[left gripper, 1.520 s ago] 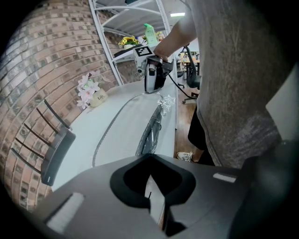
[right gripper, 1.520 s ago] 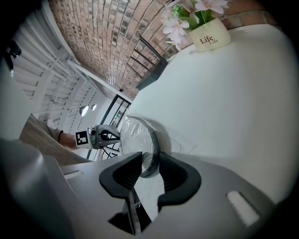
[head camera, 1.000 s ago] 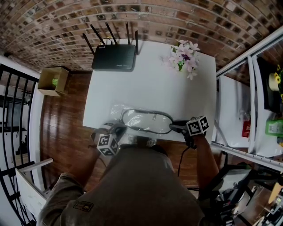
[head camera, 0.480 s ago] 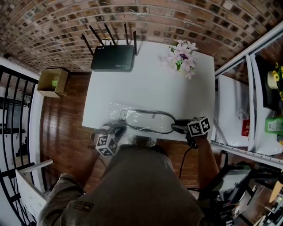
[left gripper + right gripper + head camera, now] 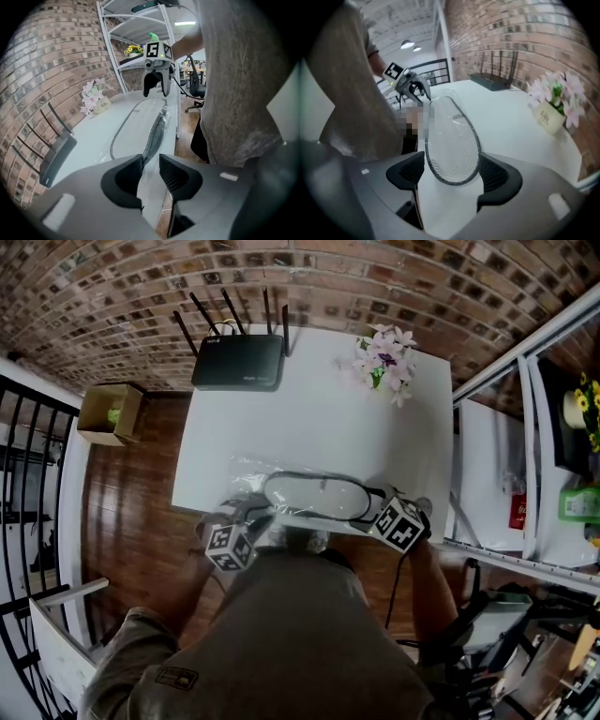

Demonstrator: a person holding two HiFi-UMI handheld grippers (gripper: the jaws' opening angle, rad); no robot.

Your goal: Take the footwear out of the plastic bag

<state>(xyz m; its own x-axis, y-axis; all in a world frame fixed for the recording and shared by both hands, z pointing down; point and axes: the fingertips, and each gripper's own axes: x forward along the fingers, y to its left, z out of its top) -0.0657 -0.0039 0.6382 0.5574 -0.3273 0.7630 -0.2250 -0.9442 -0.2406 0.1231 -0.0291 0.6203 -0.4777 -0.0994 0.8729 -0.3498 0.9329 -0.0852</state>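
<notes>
A flat white slipper with a black rim lies inside a clear plastic bag near the front edge of the white table. My left gripper is at the bag's left end. Its jaws are opening, and a thin fold of the bag runs into the gap between them with neither pad pressing on it. My right gripper is at the slipper's right end. Its jaws are opening wide, and the rounded end of the slipper sits between the pads.
A black router with antennas stands at the table's back left. A pot of pink flowers is at the back right. A cardboard box is on the wooden floor to the left, and white shelving stands to the right.
My right gripper has moved left over the slipper's end with its jaws spread wider. The left jaws have parted off the bag. The slipper now shows more white.
</notes>
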